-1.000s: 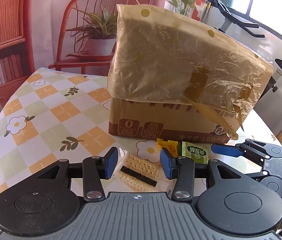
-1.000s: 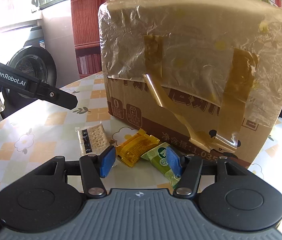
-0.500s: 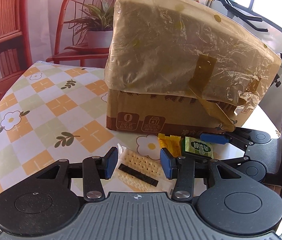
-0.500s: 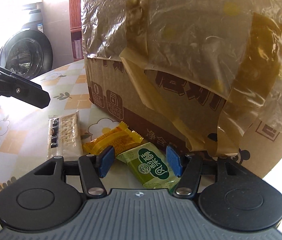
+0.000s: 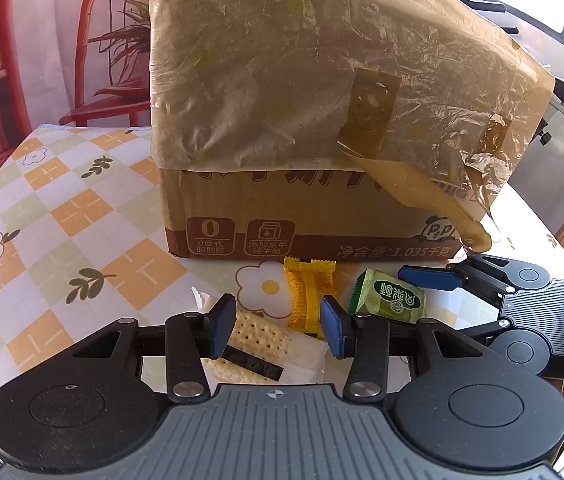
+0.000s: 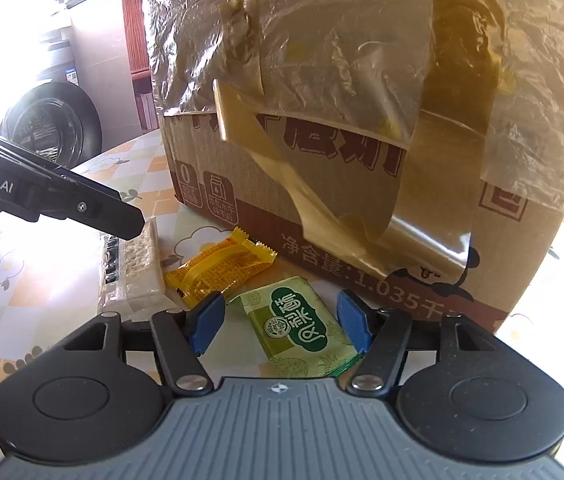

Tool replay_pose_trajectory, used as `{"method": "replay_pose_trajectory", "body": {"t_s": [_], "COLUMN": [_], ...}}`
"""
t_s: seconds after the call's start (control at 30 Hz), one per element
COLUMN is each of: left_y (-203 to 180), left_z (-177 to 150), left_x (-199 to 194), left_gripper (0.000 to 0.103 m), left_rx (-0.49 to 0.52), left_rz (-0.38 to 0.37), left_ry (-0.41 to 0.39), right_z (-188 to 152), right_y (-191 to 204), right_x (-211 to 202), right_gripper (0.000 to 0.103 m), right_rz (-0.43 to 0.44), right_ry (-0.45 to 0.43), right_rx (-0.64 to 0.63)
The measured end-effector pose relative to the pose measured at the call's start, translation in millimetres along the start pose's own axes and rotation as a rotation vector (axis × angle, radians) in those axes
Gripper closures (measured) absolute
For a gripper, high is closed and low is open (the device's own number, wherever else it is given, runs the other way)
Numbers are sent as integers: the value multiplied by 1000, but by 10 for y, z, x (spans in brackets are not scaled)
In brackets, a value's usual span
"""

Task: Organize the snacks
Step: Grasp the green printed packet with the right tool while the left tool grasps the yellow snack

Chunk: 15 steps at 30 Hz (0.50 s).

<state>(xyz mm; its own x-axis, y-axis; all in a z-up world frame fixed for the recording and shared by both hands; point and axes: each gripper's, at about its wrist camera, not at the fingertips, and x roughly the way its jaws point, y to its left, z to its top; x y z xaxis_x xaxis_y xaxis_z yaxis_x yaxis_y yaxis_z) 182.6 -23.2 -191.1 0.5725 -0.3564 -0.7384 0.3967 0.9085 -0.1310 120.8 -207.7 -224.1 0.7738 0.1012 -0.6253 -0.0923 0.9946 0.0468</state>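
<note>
Three snack packs lie on the table in front of a cardboard box (image 5: 322, 216). They are a clear cracker pack (image 5: 259, 338), a yellow pack (image 5: 308, 296) and a green pack (image 5: 390, 300). My left gripper (image 5: 277, 330) is open and low over the cracker pack, a blue pad on either side of it. My right gripper (image 6: 280, 324) straddles the green pack (image 6: 298, 326); its jaws are opening and the pads stand clear of the wrapper. The yellow pack (image 6: 221, 270) and the cracker pack (image 6: 141, 264) lie to its left, under a left finger (image 6: 113, 220).
The box is wrapped on top in crinkled yellowish plastic (image 6: 362, 60) with loose tape strips hanging down its front. The checked flower tablecloth (image 5: 61, 220) spreads to the left. A red chair (image 5: 93, 60) with a plant stands behind the table.
Both grippers have come lower and closer to the snacks and the box. The right jaws have spread wider around the green pack. The left jaws have kept their gap.
</note>
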Motion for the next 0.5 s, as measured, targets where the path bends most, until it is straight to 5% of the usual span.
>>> {"method": "replay_pose_trajectory", "body": {"t_s": [0.17, 0.37, 0.5], "left_y": [-29, -82, -143], "left_z": [-12, 4, -6], "left_x": [89, 217, 307], "left_gripper": [54, 54, 54], "left_rx": [3, 13, 27], "left_rz": [11, 10, 1], "left_ry": [18, 33, 37], "right_z": [-29, -79, -88], "right_y": [-15, 7, 68], "right_x": [14, -64, -39], "right_gripper": [38, 61, 63], "right_rz": [9, 14, 5], "right_ry": [-3, -10, -28], "right_rx": [5, -12, -29]}}
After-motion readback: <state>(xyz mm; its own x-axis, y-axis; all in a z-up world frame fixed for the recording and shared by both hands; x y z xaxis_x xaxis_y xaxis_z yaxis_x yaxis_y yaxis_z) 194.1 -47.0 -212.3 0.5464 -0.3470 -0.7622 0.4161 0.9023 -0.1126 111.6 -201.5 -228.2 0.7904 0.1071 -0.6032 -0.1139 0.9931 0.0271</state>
